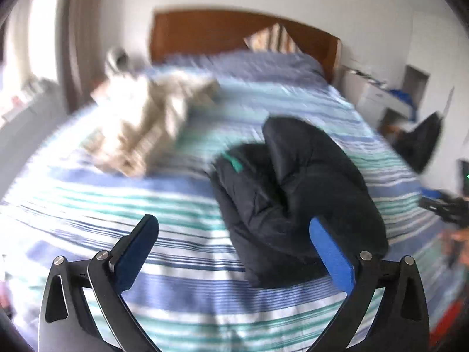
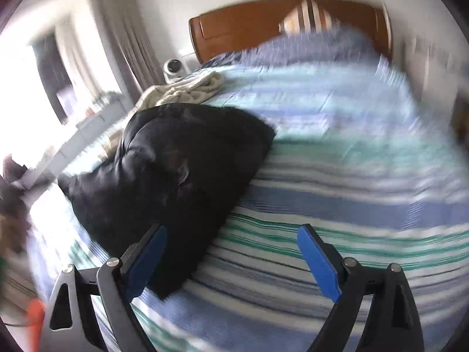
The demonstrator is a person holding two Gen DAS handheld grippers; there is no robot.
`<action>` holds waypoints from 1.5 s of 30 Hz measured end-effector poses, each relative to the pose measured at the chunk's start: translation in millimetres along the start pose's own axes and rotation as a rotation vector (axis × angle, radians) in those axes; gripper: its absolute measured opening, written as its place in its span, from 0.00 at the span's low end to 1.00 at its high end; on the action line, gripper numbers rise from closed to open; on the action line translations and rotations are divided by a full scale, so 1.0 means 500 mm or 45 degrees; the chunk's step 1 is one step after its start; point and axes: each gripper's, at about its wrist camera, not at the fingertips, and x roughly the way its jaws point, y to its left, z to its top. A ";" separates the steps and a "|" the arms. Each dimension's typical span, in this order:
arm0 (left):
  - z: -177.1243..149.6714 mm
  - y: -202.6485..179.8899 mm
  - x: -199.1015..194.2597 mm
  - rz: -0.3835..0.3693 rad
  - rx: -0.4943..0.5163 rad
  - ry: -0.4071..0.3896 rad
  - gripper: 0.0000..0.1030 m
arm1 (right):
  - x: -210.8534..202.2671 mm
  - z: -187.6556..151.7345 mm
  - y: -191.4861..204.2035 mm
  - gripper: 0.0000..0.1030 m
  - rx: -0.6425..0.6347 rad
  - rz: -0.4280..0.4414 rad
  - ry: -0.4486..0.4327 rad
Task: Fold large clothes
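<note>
A bulky black garment (image 1: pixel 296 193) lies bunched on the striped bed cover (image 1: pixel 181 202), with a small green tag on it. My left gripper (image 1: pixel 234 228) hangs above the cover with its blue pads wide apart and nothing between them; the garment lies just beyond its right finger (image 1: pixel 331 255). In the right wrist view the same black garment (image 2: pixel 176 176) lies to the left, behind the left finger (image 2: pixel 146 261). My right gripper (image 2: pixel 231 237) is open over bare striped cover. Both views are blurred.
A cream knitted garment (image 1: pixel 146 123) lies crumpled further up the bed, also seen as the cream garment (image 2: pixel 187 91). A wooden headboard (image 1: pixel 234 32) and a striped pillow (image 1: pixel 272 39) stand at the far end. A window with curtains (image 2: pixel 73 58) is on the left, white furniture (image 1: pixel 378 96) on the right.
</note>
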 end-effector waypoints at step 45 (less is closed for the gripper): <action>-0.156 -0.272 -0.304 0.334 0.004 -0.031 1.00 | -0.384 -0.161 0.235 0.89 0.080 -0.307 -0.115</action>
